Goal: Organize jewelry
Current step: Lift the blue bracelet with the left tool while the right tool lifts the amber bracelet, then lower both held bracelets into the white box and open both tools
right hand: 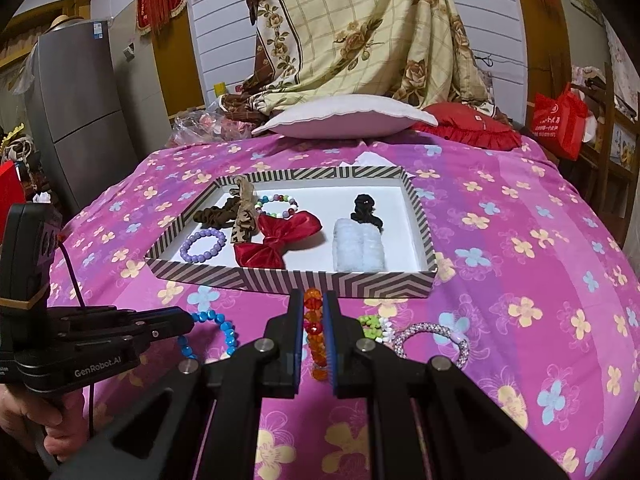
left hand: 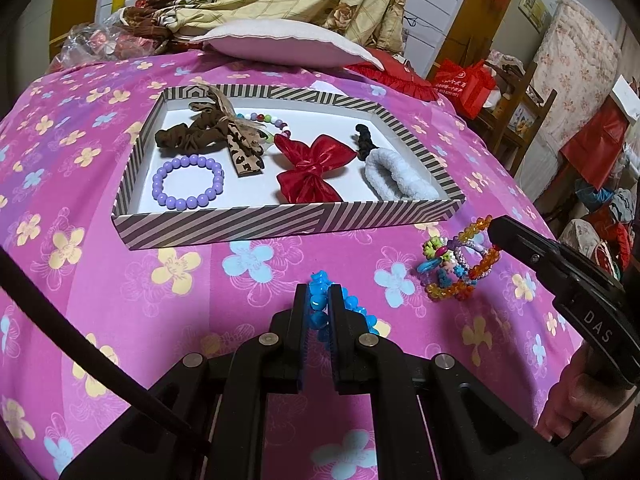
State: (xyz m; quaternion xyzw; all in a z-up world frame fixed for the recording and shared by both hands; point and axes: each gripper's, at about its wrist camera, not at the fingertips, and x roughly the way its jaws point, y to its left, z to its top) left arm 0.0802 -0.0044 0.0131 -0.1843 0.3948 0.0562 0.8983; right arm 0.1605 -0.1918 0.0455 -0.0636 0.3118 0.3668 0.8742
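Note:
A striped tray [left hand: 224, 222] [right hand: 320, 282] on the pink bedspread holds a purple bead bracelet [left hand: 188, 181], a brown scrunchie [left hand: 188, 136], a red bow [left hand: 314, 166], a white fluffy band [left hand: 400, 178] and a black tie [left hand: 364, 140]. My left gripper [left hand: 318, 294] is shut on a blue bead bracelet [left hand: 320, 308], in front of the tray; it also shows in the right wrist view [right hand: 228, 330]. My right gripper [right hand: 314, 300] is shut on an orange bead bracelet [right hand: 314, 328] [left hand: 476, 268], just before the tray's front wall.
A silver bead band with coloured charms [right hand: 428, 338] [left hand: 440, 258] lies on the bedspread right of my right gripper. A white pillow [right hand: 344, 118], a red cushion [right hand: 472, 126] and a hanging quilt [right hand: 360, 32] stand behind the tray.

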